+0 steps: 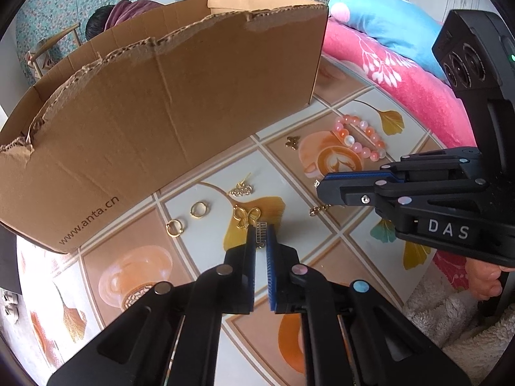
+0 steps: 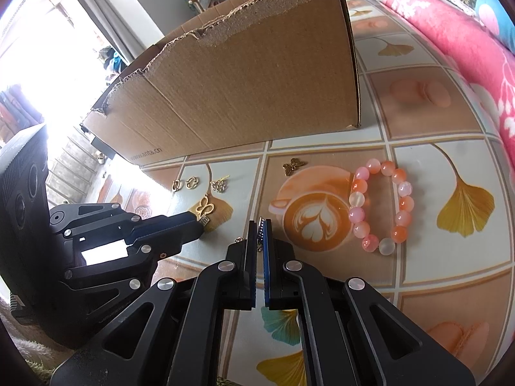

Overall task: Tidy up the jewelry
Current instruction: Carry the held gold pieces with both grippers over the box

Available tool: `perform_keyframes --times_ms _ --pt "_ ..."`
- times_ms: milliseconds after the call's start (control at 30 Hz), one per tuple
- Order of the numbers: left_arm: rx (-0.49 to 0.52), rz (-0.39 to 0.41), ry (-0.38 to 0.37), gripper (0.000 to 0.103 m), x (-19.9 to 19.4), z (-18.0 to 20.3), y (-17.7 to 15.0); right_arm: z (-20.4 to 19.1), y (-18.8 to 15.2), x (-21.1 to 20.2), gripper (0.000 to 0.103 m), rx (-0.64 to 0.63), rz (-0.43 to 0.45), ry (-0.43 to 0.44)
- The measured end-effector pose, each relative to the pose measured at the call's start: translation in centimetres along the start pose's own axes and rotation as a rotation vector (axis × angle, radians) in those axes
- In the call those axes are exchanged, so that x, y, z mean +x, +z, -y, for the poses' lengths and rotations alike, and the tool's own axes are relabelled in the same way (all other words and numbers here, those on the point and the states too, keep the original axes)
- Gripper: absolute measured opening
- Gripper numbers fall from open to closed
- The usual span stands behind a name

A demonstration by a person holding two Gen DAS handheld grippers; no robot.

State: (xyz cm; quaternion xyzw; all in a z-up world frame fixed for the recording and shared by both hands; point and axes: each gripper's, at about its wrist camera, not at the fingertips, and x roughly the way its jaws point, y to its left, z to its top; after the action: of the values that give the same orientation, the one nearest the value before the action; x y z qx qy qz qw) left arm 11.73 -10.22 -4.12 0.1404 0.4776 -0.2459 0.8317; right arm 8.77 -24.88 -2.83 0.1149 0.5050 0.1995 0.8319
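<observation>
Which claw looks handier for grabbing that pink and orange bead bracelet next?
Right claw, probably: the pink and orange bead bracelet lies just beside it; the left claw sits further away, shut on a gold charm. The right must first drop its gold chain.

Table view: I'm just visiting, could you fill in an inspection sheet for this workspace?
Surface: patterned tablecloth, flat.
Job's things: bead bracelet, two gold hoops, butterfly pendant and small butterfly charm lying on the cloth; cardboard box behind them.
Clutter: nothing seen.
Tools: left tool shut on a gold charm; right tool shut on a gold chain.
Cables: nothing seen.
Surroundings: pink blanket beside the table.
</observation>
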Motion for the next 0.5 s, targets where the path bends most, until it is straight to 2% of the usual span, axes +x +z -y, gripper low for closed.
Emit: perform_keyframes --times_ms 267,500 --pt "-0.015 0.016 0.003 0.005 -1.1 -0.6 -0.5 -0.5 0.0 -0.6 0.001 -0.007 0.017 -0.012" --pt "-0.033 0.064 0.019 0.005 -3.6 -1.6 -0.7 -1.2 0.7 -3.0 0.001 -0.030 0.069 -0.004"
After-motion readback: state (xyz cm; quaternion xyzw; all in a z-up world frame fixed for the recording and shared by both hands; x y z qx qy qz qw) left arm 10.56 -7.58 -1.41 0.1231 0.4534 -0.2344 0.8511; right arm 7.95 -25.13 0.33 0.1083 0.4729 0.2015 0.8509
